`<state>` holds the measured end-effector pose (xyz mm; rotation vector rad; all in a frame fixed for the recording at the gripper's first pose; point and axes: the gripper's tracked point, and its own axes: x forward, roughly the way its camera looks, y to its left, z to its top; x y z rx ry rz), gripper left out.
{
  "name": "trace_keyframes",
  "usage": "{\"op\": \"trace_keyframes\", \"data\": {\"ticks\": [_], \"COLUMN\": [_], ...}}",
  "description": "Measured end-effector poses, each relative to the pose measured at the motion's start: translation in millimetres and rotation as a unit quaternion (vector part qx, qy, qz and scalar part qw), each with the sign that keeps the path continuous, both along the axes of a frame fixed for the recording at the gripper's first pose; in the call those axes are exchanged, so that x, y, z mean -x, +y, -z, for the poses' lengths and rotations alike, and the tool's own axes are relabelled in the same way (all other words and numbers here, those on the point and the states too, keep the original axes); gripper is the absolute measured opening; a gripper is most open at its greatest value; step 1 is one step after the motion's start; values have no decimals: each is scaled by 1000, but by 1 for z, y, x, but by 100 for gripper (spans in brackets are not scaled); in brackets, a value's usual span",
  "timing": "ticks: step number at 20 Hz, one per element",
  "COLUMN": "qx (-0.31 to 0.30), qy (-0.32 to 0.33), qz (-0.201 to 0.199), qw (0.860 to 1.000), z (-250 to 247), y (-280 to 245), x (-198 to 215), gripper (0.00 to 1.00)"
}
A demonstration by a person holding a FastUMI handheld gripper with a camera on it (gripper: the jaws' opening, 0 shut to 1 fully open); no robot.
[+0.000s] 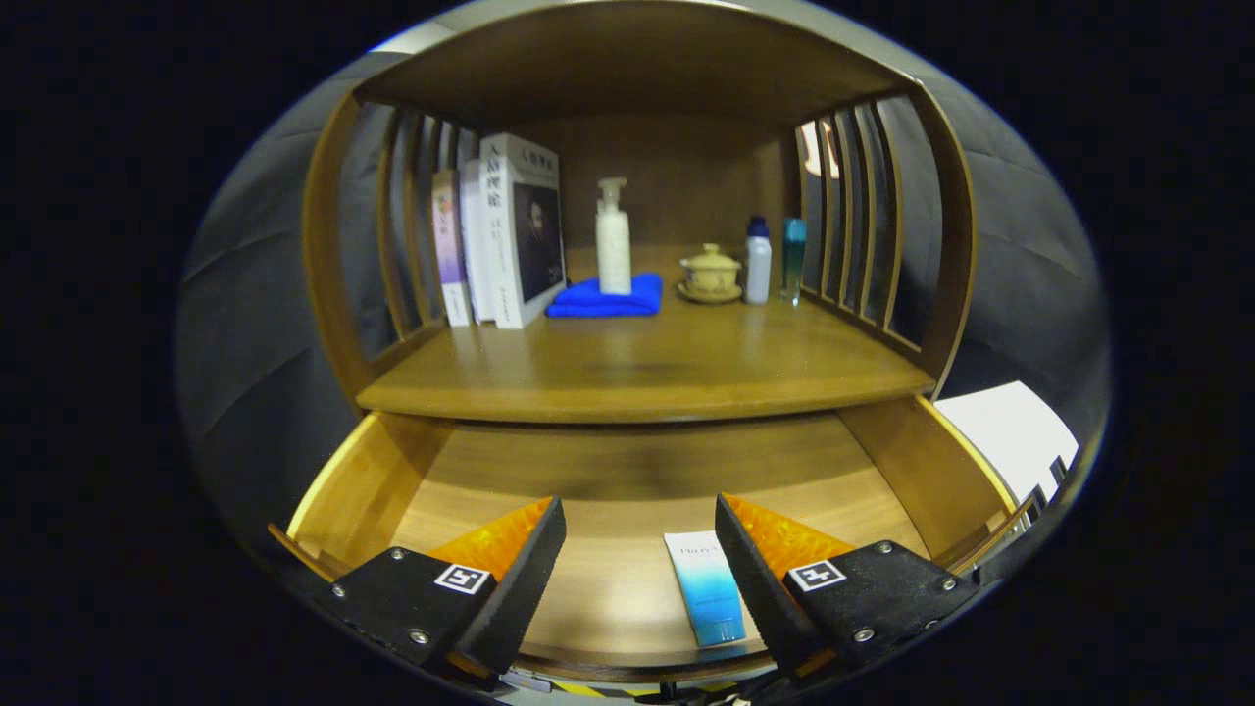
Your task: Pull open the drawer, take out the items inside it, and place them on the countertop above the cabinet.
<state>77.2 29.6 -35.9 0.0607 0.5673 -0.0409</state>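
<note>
Drawer (392, 471) stands open. Hand-held gripper (639, 574) spread wide, holding nothing. Blue-white tube (708, 588) lies on drawer floor beside the right finger, partly hidden by it; label print too small to read. Book (525, 230) spine lettering illegible.

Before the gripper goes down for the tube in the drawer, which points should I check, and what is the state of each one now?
1. Drawer pulled open: ok.
2. Blue-white tube lying flat on the drawer floor, uncovered: ok.
3. Gripper fingers open, nothing between them: ok.
4. Tube centred between the fingers: not ok, it lies close to the right finger.
5. Free countertop space in front of the blue cloth: ok.
6. More items in the drawer's near corners: cannot tell, the fingers hide them.
</note>
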Motion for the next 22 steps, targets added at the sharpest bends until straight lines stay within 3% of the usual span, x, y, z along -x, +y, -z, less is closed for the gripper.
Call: {"op": "trace_keyframes", "data": {"ticks": [7,11,19,21,22], "qx": [-4,3,32,59,74], "qy": [161,234,266,268,270], "qz": [-15,2,-6,-10,-18], "qw": [987,972,963,962,960], "z": [58,76,83,84,86], "y": [11,6,3,-2,-5], "x": [-8,1,5,4,5], "gripper": [95,95,95,93,86]}}
